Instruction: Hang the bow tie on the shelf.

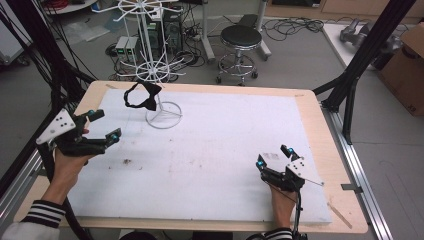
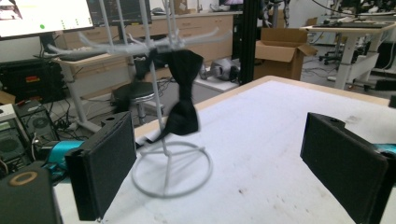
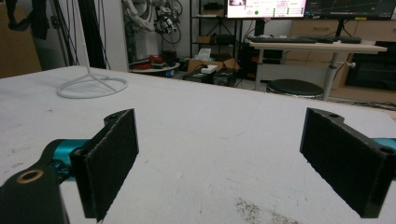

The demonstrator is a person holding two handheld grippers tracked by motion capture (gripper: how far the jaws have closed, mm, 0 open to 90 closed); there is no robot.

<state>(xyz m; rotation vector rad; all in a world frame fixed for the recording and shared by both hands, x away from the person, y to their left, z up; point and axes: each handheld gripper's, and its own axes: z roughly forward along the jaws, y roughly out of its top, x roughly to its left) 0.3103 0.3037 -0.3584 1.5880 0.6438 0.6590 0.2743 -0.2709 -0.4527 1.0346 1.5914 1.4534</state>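
Both hand-held grippers are empty with jaws apart. At the near left, the left hand-held gripper (image 1: 106, 126) is raised above the counter (image 1: 310, 120) and points toward the far-left corner, where a black bow tie (image 1: 141, 96) hangs by its strap from a low arm of the white wire rack (image 1: 161, 107). In the left gripper view that bow tie (image 2: 183, 100) dangles beside the rack's pole, above its ring base, ahead of and between the gripper's spread pads. At the near right, the right hand-held gripper (image 1: 273, 156) sits low over the white mat (image 1: 215, 150).

The main risk, as I judge it, is the rack: it looks light and stands on a thin ring, so a pull on the tie along the arm, or a jaw catching a wire prong, could tip or drag it. The strap might also snag on the prong.

Open mat stretches between the grippers, well away from the edges. The rack stands near the far edge, with black frame posts close on the left.
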